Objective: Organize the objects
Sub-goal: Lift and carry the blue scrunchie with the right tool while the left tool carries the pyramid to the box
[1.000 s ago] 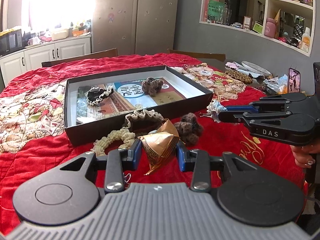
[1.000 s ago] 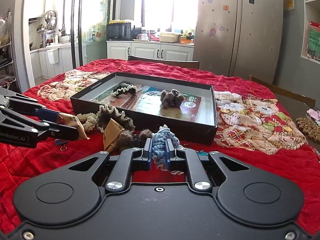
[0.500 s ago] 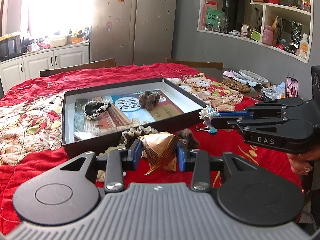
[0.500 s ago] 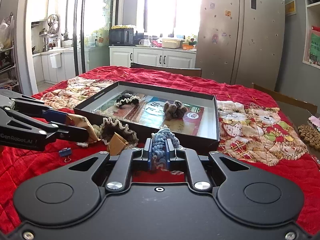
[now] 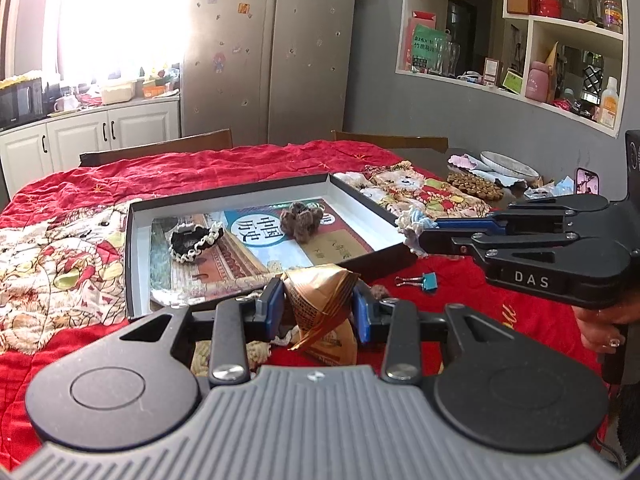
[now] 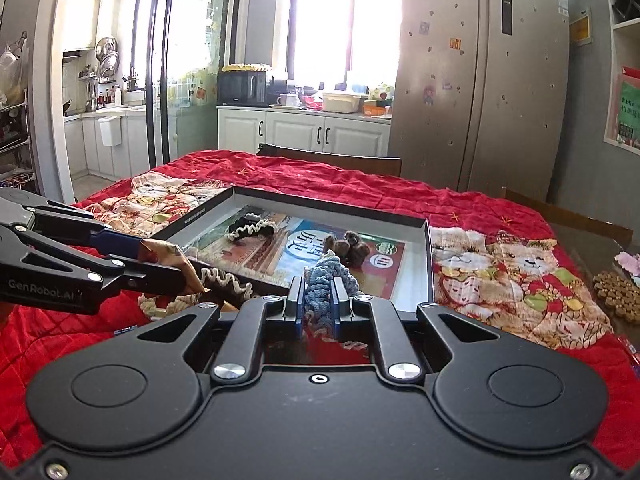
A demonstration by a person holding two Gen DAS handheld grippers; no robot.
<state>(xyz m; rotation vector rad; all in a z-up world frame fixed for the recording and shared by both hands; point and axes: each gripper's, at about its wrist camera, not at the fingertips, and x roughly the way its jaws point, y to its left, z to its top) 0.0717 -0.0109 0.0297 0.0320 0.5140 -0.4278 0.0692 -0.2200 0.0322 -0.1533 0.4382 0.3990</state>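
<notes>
Left tongs (image 5: 318,306) clamp gold packet (image 5: 320,300); right tongs (image 6: 316,300) pinch blue scrunchie (image 6: 326,280) (box (image 5: 360,200) ahead).

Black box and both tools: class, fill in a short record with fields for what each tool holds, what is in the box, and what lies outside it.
left tool: shut on gold packet
right tool: shut on blue knitted scrunchie
black box: black scrunchie, brown scrunchie, over a printed sheet
outside box: blue binder clip on red cloth
</notes>
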